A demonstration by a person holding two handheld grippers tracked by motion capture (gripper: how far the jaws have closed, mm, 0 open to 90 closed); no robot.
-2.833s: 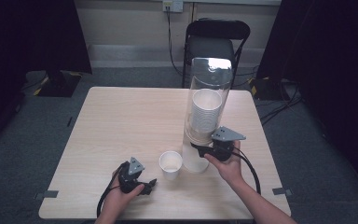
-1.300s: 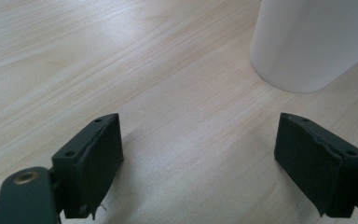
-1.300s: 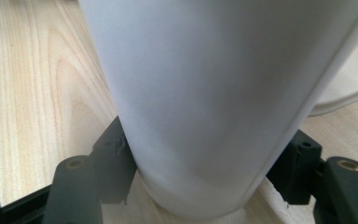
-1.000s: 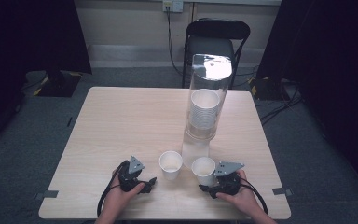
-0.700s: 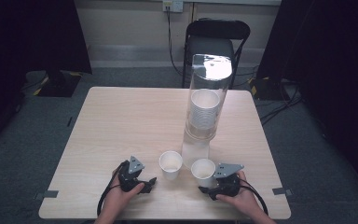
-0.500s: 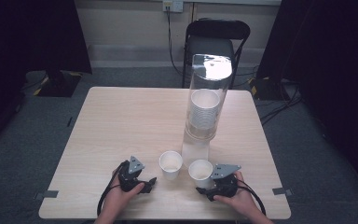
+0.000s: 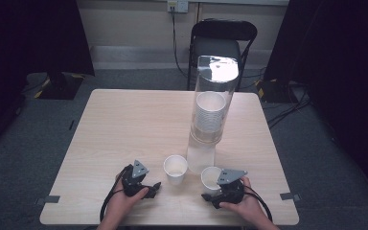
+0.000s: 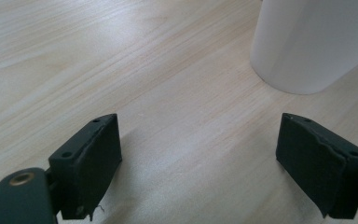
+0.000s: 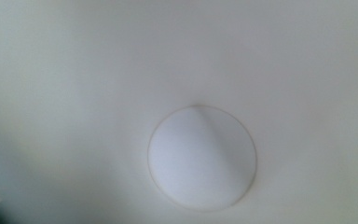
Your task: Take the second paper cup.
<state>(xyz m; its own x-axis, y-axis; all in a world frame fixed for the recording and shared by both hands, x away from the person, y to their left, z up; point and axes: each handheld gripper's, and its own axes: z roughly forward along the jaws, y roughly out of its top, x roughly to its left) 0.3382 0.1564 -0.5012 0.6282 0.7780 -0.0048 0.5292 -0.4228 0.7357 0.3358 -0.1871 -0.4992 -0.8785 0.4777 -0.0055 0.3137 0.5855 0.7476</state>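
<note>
At the table's (image 7: 124, 124) near edge, around six o'clock, the two grippers rest low on the wood with the person's hands behind them. The left gripper (image 7: 149, 188), toward seven o'clock, stands with jaws wide apart and nothing between them; in the left gripper view its pads (image 8: 87, 158) frame bare wood, and the first paper cup (image 8: 307, 42) sits beyond them at one o'clock, untouched. That hand seems parked, out of the way.

The right gripper (image 7: 210, 195), near five o'clock, has just been opening its jaws. The second paper cup (image 7: 212, 178) is right at its tip, and the right gripper view looks straight into the cup's white inside and round bottom (image 9: 202, 158), so the cup appears tipped toward the camera. Whether the pads still press on the rim I cannot tell; it reads as a release after setting the cup beside the first (image 7: 175, 168).

Farther on, toward twelve o'clock, the tall clear dispenser tube (image 7: 214, 91) holds the stacked cups (image 7: 210, 115), likely the source. Beyond the table stands a black folding chair (image 7: 223, 43).
</note>
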